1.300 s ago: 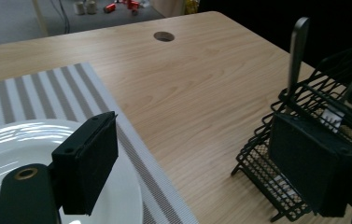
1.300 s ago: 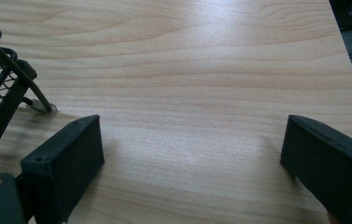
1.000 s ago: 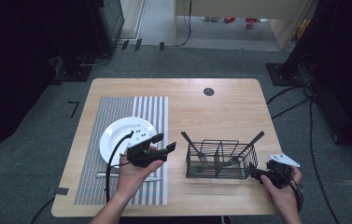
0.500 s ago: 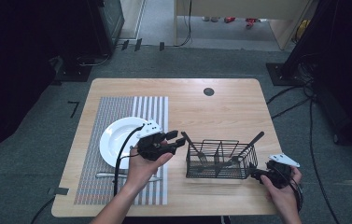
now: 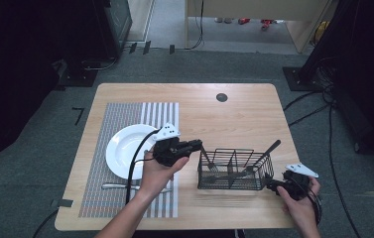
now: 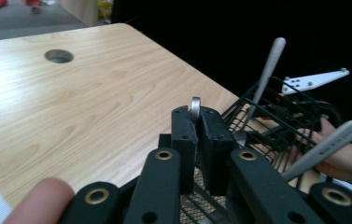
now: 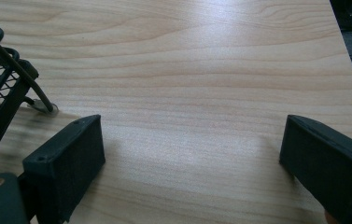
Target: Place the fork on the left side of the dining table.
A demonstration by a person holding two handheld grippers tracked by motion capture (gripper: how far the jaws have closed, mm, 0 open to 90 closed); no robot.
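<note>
A black wire cutlery basket (image 5: 234,169) stands on the wooden table (image 5: 234,119) at the front right. My left gripper (image 5: 198,145) hovers over the basket's left end, shut on the end of a metal utensil (image 6: 195,106); the rest of the utensil hangs below the jaws, mostly hidden. Two more metal handles (image 6: 271,60) (image 6: 328,145) lean out of the basket. My right gripper (image 5: 270,184) rests low by the basket's right end. Its jaws stand wide open over bare wood (image 7: 192,154), with the basket's corner (image 7: 5,79) just to their left.
A white plate (image 5: 125,148) sits on a striped placemat (image 5: 125,116) at the left, with a piece of cutlery (image 5: 120,186) lying in front of it. A round cable hole (image 5: 221,97) is at the table's back. Cables trail on the floor at the right.
My left gripper has moved right from the plate's edge to the basket's left end, carrying the utensil. The right gripper has stayed put.
</note>
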